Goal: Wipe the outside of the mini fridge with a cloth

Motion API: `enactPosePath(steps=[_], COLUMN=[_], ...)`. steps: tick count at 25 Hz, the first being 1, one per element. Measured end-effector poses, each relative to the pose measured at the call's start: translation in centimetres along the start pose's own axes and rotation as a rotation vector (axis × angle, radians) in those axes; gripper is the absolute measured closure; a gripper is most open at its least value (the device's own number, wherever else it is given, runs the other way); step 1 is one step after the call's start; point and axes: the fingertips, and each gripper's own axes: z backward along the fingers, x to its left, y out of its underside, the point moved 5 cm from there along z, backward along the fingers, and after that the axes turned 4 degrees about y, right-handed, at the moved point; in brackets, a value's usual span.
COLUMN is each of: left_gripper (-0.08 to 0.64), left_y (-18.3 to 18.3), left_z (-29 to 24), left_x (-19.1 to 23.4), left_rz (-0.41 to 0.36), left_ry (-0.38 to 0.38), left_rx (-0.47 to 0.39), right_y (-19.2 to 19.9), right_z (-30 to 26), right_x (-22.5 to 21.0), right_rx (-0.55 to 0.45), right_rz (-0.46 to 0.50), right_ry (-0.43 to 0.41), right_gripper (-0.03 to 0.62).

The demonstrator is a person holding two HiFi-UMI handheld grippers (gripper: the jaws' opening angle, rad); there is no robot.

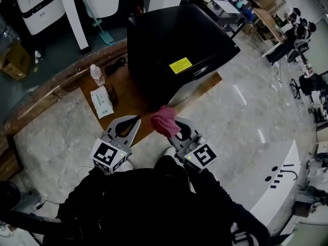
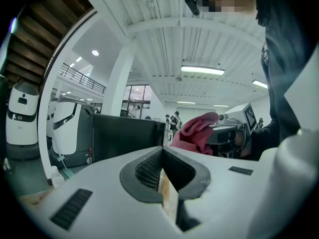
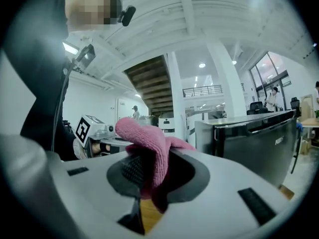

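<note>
We hold the cloth (image 3: 149,143) clenched in the right tongs (image 3: 149,178). The pink fabric is pinched between the ribbed pads, and a thick fold stands up above the jaws. The left tongs (image 2: 162,173) are closed on nothing (their pads meet with no gap). The mini fridge (image 1: 179,47) stands on the wooden counter (image 1: 130,96), ahead of both tongs. The cloth is not yet touching it, so we judge that wiping has not begun.

To do the step well, we recommend the following:

1. Bring the free fold of the cloth, not the hard jaw tips, flat against the nearest face.
2. Work in overlapping passes from the top panel downward, then take each side in turn.
3. Keep the grip firm, since a loose fold could drag free at a corner.
4. Use the left tongs to steady the cabinet if it slides.

The fridge is a black box with square edges, a glossy top and a yellow label (image 1: 180,64). The cloth looks soft and napped, likely microfibre. A clear plastic bottle (image 1: 96,75) and a flat pack of wipes (image 1: 102,101) lie on the brown wood, beside the fridge.
</note>
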Motion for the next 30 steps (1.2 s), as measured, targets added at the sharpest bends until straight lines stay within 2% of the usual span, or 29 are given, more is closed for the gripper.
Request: enactPosePath(steps=[5, 10, 13, 16, 22, 26, 30], left_gripper=[0.558, 0.558, 0.558, 0.558, 0.558, 0.558, 0.558], left_y=[-4.3, -8.6, -11.2, -13.5, -15.8, -17.1, -18.8], left_z=[-4.3, -10.3, -14.5, -16.2, -18.0, -17.6, -17.8], left_x=[-2.6, -4.4, -5.5, -6.0, -4.0, -0.2, 4.5], left_rz=[-0.007, -0.019, -0.083, -0.093, -0.119, -0.14, -0.171], left_ry=[-0.023, -0.138, -0.224, -0.293, -0.392, -0.436, -0.471], left_rx=[-0.014, -0.058, -0.067, -0.087, -0.078, -0.082, -0.098], right_y=[-3.1, -7.3, -10.8, -13.9, -17.5, -19.8, -21.6], right_z=[3.0, 5.4, 6.7, 6.3, 1.9, -3.7, -10.6], right_x=[-6.1, -13.9, -18.6, -21.4, -25.3, -26.0, -26.5], right_rx=[-0.046, -0.082, -0.103, -0.112, -0.022, 0.036, 0.152], right_rz=[0.085, 0.168, 0.231, 0.276, 0.328, 0.38, 0.454], right_ry=[-0.077, -0.19, -0.263, -0.361, -0.479, -0.521, -0.579], right_gripper=[0.505, 0.505, 0.505, 0.505, 0.505, 0.505, 0.505])
